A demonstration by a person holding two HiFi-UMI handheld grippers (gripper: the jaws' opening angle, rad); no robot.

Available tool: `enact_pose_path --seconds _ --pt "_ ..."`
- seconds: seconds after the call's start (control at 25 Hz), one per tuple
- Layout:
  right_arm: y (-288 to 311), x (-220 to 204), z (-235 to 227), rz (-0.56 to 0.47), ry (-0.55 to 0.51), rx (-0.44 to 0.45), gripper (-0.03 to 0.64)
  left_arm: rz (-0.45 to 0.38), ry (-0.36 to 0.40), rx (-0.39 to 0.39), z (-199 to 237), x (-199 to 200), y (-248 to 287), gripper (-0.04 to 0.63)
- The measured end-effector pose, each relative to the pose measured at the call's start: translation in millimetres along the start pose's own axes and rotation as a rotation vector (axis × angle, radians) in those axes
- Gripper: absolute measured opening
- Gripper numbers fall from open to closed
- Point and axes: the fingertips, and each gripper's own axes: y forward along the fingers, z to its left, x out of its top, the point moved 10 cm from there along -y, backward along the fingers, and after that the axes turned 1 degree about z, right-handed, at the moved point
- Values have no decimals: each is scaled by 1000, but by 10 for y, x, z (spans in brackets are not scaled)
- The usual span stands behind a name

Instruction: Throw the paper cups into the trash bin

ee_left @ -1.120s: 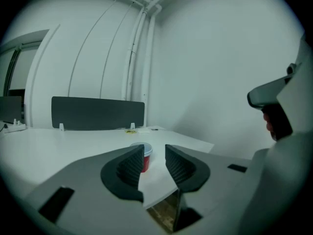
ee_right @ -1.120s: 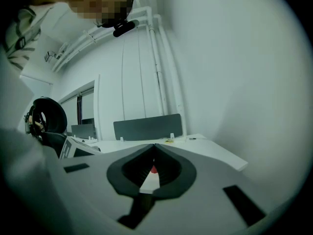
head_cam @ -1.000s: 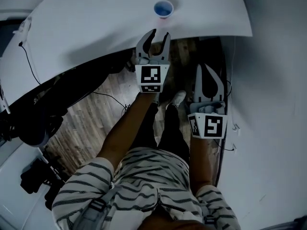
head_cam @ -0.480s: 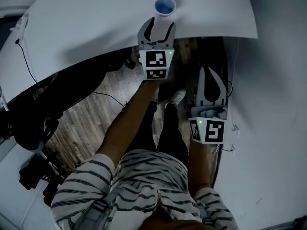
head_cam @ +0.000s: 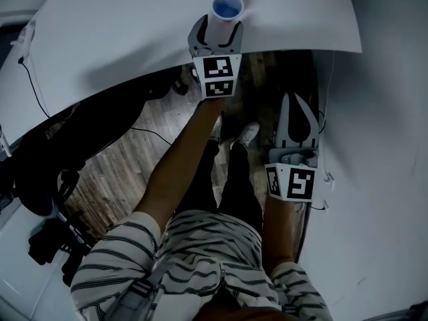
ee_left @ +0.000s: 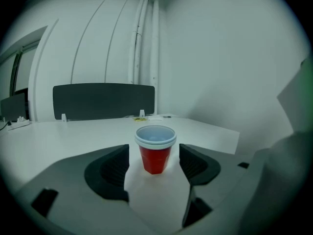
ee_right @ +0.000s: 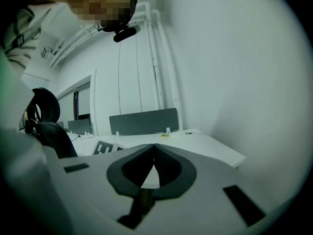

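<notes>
On the desk (head_cam: 120,25): we are seeing one paper cup (ee_left: 155,153) standing upright near the front edge, well apart from the small things at the far side.
Cup outside: we are reading a red wall that narrows toward the base. Its white rim is showing as two rings, one over the other. Whether a second cup is nesting inside, we cannot tell.
Cup inside: we are looking down into a pale blue interior in the head view, and neither that view nor the left gripper view is letting us make out any contents.
Left tool (head_cam: 215,32): we are holding it out over the desk's front edge with its jaws spread wide. They have just been opening. The cup is standing between them with a strip of white desk showing on either side, so the pads are not pressing on it.
Right tool (head_cam: 295,99): we are holding it short of the desk's front edge, over the wooden floor (head_cam: 127,172). Its jaws are clenched tip to tip with nothing between them.
Far side of the desk: a dark partition panel (ee_left: 102,102) is standing along the back edge. A small yellow item (ee_left: 141,118) is lying just before it, too small for us to name.
Under the desk: black cables are trailing across the floor, and a white shoe (head_cam: 248,136) is showing between the two tools.
</notes>
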Motion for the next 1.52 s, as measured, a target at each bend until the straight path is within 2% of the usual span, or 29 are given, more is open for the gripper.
enact_pose_path --seconds 0.16,0.32,0.96,1.52 --pt "2 -37 -5 7 5 -2 15 1 1 0 23 22 121 324" --pt "14 -69 -11 15 7 -4 15 -6 51 -9 2 47 210 334" --pt "34 -175 -86 38 12 -25 15 28 19 -4 49 -6 467 334" --pt "-28 -156 -157 28 13 -50 15 -11 5 -7 35 74 429 324"
